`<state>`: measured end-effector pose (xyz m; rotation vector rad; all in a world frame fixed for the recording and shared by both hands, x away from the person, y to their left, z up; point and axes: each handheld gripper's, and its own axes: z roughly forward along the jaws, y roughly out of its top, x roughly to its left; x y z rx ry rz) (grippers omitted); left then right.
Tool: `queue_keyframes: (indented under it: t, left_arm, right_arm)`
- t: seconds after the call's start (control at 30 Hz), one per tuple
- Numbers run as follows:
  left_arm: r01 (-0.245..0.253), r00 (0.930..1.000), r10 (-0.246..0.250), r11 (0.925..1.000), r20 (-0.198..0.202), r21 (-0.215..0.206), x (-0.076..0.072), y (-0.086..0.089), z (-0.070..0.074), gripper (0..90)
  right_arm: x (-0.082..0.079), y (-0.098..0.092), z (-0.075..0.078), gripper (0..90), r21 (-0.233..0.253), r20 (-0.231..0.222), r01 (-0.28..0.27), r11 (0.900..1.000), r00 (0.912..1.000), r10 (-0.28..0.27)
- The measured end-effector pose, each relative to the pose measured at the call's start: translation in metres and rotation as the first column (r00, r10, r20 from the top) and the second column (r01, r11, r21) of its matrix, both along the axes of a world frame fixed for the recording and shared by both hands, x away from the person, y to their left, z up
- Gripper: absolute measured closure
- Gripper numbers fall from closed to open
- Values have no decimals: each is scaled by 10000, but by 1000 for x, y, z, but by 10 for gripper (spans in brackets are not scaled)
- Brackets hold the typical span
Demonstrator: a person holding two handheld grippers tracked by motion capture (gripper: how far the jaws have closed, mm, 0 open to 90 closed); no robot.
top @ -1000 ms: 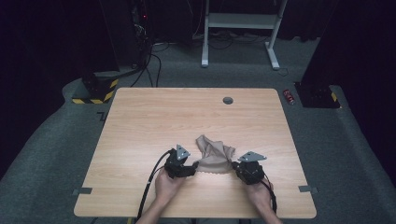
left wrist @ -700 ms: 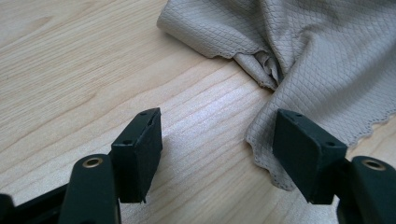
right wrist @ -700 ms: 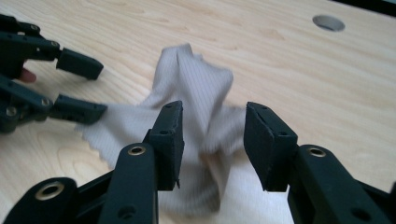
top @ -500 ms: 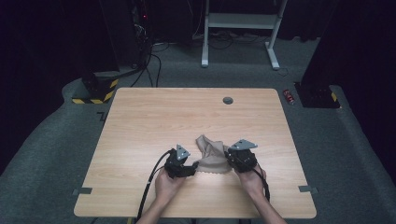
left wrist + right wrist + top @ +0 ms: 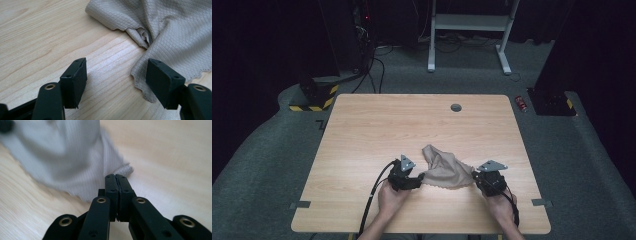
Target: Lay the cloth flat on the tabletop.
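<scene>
Near the desk's [image 5: 362, 130] front edge lies a crumpled beige cloth [image 5: 446, 170]. The left gripper [image 5: 116, 75] has its jaws spread wide beside the cloth's scalloped edge. The right gripper [image 5: 116, 180] has its jaws pressed together on the cloth's corner.

We hold a black hand-held gripper [image 5: 418, 181] at lower centre-left and another [image 5: 478, 179] at lower right, each topped by a grey three-cornered plate. Black cables trail down. Brass-coloured rivets dot the flat black jaws.

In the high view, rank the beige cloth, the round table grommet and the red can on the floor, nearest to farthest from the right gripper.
From the right gripper:
1. Beige cloth, touching it, on its left.
2. Round table grommet, far table edge.
3. Red can, on the floor beyond the table's far right corner.
</scene>
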<state>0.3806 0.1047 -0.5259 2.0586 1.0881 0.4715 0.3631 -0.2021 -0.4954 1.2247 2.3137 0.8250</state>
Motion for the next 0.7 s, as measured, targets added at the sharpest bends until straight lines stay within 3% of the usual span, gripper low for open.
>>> queue_keyframes:
  t: [0.07,0.1,0.13,0.2,0.23,0.33,0.37,0.47,0.5,0.7]
  left_arm:
    - [-29,10000,29,9999,-45,-148,0,1,0,339]
    - [-121,9998,113,9986,-163,-516,1,6,0,357]
    - [-121,9998,113,9986,-163,-516,1,6,0,386]
    - [-169,9994,146,9971,-307,-743,5,10,1,408]
    - [-176,9988,137,9963,-475,-837,10,10,6,416]
    - [-103,9991,66,9961,-423,-872,18,7,16,424]
    - [-142,9981,83,9951,-603,-982,25,4,22,427]
    - [-228,9973,166,9960,-713,-869,32,0,24,421]
    - [-319,9966,265,9972,-785,-675,42,-5,24,413]
    - [-357,9908,315,9989,-1316,-296,66,-20,20,378]
  right_arm:
    - [1,-2,-7,830,38,-306,84,10000,9995,-83]
    - [1,-2,-6,797,186,-258,151,9997,9996,-146]
    - [1,-2,-6,797,186,-258,151,9997,9996,-146]
    - [1,-2,1,751,462,98,171,9988,9998,-176]
    - [4,1,10,727,735,495,109,9972,9987,-146]
    - [9,6,15,706,856,679,-13,9963,9977,-46]
    - [17,14,13,683,787,621,-67,9969,9981,18]
    - [26,20,8,671,694,450,-87,9976,9990,56]
    - [33,24,3,657,623,271,-29,9981,9996,13]
    - [44,24,-8,658,602,-127,257,9979,9996,-250]
